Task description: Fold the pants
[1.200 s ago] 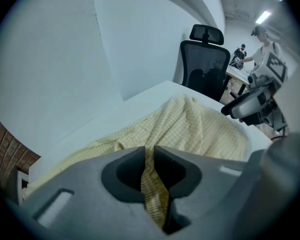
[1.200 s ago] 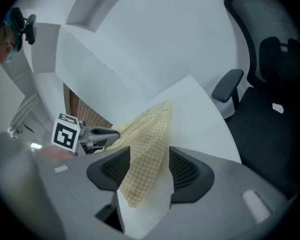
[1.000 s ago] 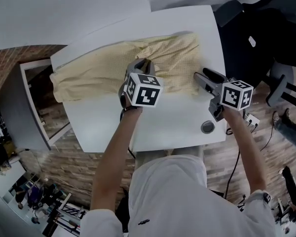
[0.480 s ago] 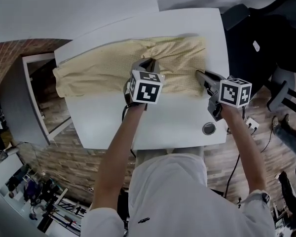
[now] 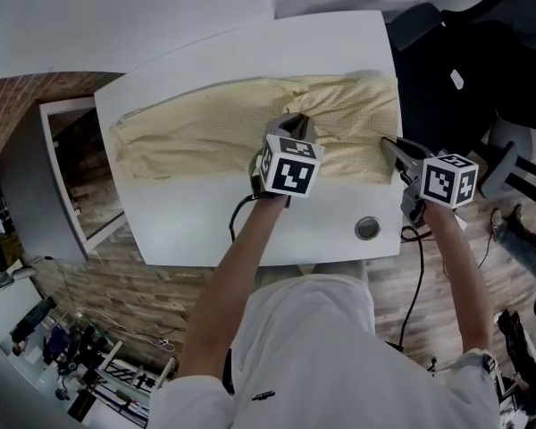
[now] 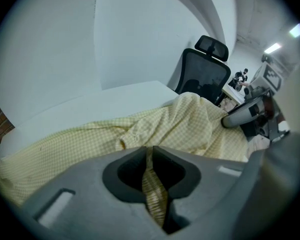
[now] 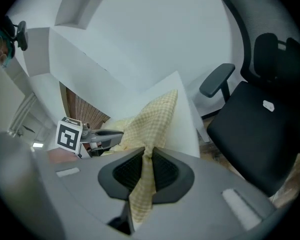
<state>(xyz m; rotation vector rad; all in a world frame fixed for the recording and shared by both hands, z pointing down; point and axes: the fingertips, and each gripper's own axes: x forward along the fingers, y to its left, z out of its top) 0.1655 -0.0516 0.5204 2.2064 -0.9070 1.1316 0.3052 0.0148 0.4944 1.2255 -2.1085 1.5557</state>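
Observation:
Yellow checked pants (image 5: 205, 128) lie stretched across the white table (image 5: 196, 226), waist end at the table's right edge. My left gripper (image 5: 297, 125) is on the pants' near edge at mid-length, shut on a fold of the cloth; the left gripper view shows the fabric (image 6: 152, 194) pinched between its jaws (image 6: 151, 156). My right gripper (image 5: 391, 143) is at the right corner of the waist. Its jaws have just been closing and now pinch a bunch of cloth (image 7: 142, 194) in the right gripper view (image 7: 147, 156). The left gripper (image 7: 97, 136) also shows there.
A black office chair (image 5: 456, 70) stands just right of the table, close to my right gripper. A round cable port (image 5: 367, 228) sits near the table's front right corner. A white wall is behind the table, and brick-patterned floor (image 5: 89, 266) lies to the left.
Both grippers have moved right and the pants slid right with them, so the waist now reaches the table's right edge. The right gripper's jaws went from open to pinching the cloth.

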